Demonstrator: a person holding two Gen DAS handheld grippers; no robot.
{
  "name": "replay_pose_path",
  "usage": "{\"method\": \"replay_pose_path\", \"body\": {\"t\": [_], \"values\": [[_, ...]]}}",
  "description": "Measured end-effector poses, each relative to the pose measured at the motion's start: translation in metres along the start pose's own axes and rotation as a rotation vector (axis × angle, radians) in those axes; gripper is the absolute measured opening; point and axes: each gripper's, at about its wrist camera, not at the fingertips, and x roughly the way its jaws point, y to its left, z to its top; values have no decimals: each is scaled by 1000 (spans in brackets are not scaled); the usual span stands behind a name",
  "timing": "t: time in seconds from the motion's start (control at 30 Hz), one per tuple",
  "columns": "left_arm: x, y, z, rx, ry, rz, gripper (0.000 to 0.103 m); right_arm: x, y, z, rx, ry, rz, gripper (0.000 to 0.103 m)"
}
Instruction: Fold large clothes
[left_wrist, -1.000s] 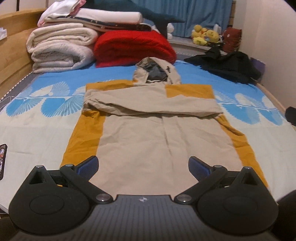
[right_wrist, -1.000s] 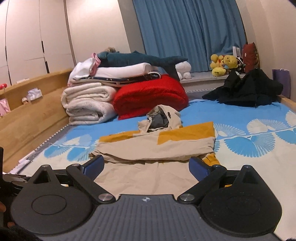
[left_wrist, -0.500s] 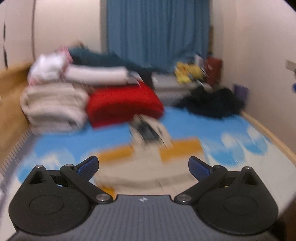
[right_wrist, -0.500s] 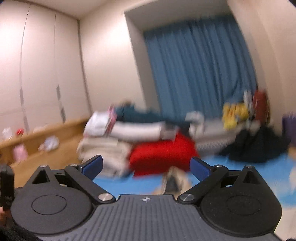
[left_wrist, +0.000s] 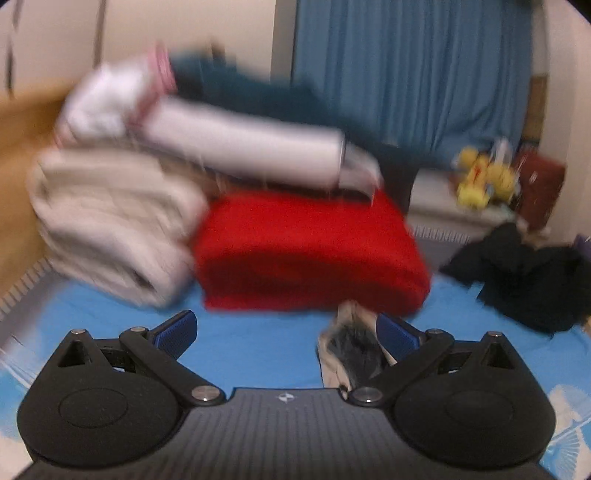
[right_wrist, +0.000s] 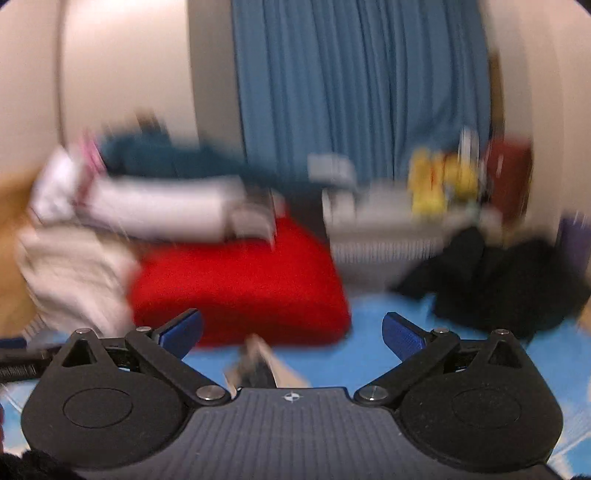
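Note:
Both views are blurred by motion. Only the hood of the beige and yellow jacket shows: in the left wrist view the hood (left_wrist: 349, 349) sits by my right blue fingertip, and in the right wrist view the hood (right_wrist: 258, 363) pokes up just above the gripper body. The rest of the jacket is hidden below both cameras. My left gripper (left_wrist: 286, 332) is open and empty, held above the blue bed sheet (left_wrist: 251, 343). My right gripper (right_wrist: 291, 332) is open and empty too.
At the bed's head lie a red folded blanket (left_wrist: 306, 251), a stack of white quilts (left_wrist: 110, 229) and a dark teal plush. A black garment (left_wrist: 524, 280) lies at the right. Yellow plush toys (right_wrist: 439, 181) sit on the sill below blue curtains.
Both grippers have tilted up and moved forward toward the head of the bed. The spread jacket has dropped out of view except for its hood. Both stay open.

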Motion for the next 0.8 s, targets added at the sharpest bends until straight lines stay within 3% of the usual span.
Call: {"method": "replay_pose_path", "body": {"t": [0.1, 0.17, 0.37, 0.4, 0.43, 0.47, 0.5, 0.6, 0.63, 0.7, 0.73, 0.77, 0.8], "values": [[114, -15, -55, -13, 114, -27, 103, 116, -5, -71, 12, 129, -46, 101], [167, -28, -84, 3, 166, -39, 103, 170, -1, -106, 2, 179, -48, 101], [262, -45, -137, 13, 259, -47, 102, 262, 1, -161, -21, 199, -91, 100], [267, -49, -145, 25, 254, -47, 82, 271, -2, -168, -31, 196, -97, 96], [270, -52, -150, 47, 228, -65, 27, 275, -3, -174, -42, 179, -74, 64], [271, -54, -153, 54, 226, -83, 13, 277, -2, -178, -68, 183, 1, 14], [267, -55, -155, 39, 205, -83, 11, 274, -3, -181, -89, 174, 23, 14], [217, -50, -159, 41, -20, -113, 11, 224, 3, -189, -165, -37, 75, 11], [188, -44, -168, 70, -100, -157, 11, 195, 5, -198, -223, -133, 122, 11], [125, -30, -207, 250, -291, -176, 12, 121, 5, -237, -448, -340, 239, 10], [100, -18, -232, 334, -300, -208, 15, 93, -3, -260, -512, -368, 299, 11], [81, -4, -255, 384, -257, -245, 19, 71, -13, -281, -533, -313, 338, 21], [65, 13, -277, 401, -197, -259, 34, 54, -28, -302, -508, -169, 357, 34]]}}
